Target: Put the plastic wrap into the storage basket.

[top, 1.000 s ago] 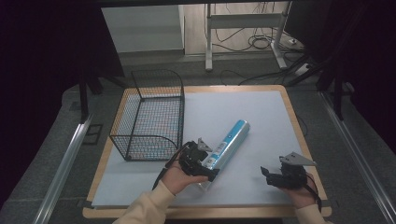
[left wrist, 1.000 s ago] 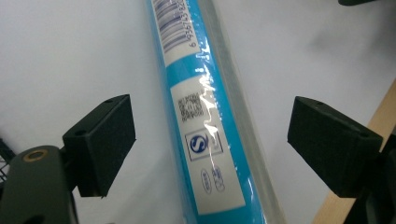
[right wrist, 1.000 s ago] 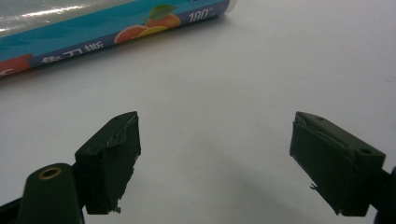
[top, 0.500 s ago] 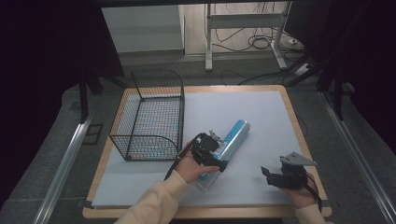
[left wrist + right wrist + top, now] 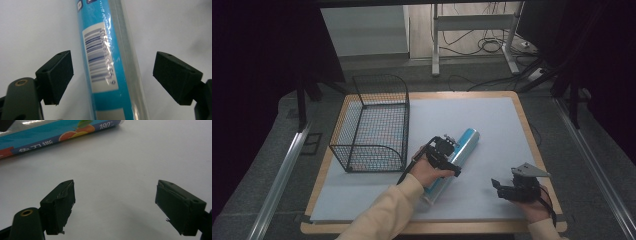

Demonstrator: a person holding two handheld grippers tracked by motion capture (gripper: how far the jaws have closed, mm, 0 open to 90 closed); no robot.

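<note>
A blue roll in a clear wrapper lies flat on the pale sheet that covers the wooden table, slanted from near the table's front edge up toward the middle. It sits just to the right of the wire basket, not touching it.

Left gripper: positioned directly over the middle of the roll, held by the person's left hand in a cream sleeve. In the left gripper view the roll runs up between the two black pads, barcode label facing the camera. Jaws have just been closing a little, with the roll between them, but both pads stand clear of it, a gap on either side. No grip on the roll.

Right gripper: near the front right corner of the table, well apart from the roll, grey three-cornered plate on top. In the right gripper view its jaws stand wide apart over bare sheet, nothing between them. The roll lies across the top left of that view, showing fruit artwork and printed text on the blue label.

Basket: upright on the left part of the table.
</note>
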